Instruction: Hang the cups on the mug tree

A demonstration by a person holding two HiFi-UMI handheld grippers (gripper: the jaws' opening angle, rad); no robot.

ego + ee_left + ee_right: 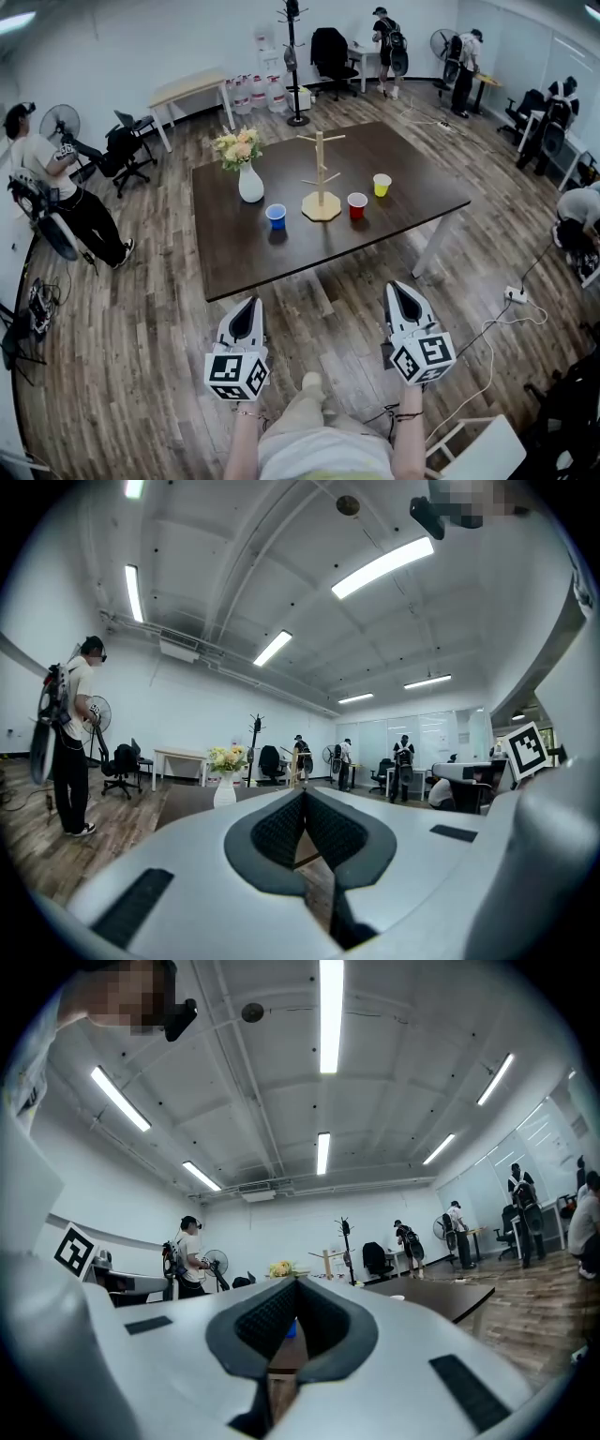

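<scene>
A: Claws first. The left gripper and the right gripper sit low in the frame, each with its jaws pressed together on nothing, short of the dark brown rectangular table.

B: And the cups?

A: All three stand on that table at centre frame, around the pale wooden mug tree. The small blue cup is left of it, the small red cup just right of its base, the small yellow cup further up and right. None hangs yet.

B: What might go wrong?

A: I'd judge a closed claw would shove a light cup over rather than grip it. The white vase of flowers stands near the blue cup, so a wide reach could clip it. A hard hook might rock the tree. The white cable on the floor, lower right, could catch a foot.
</scene>
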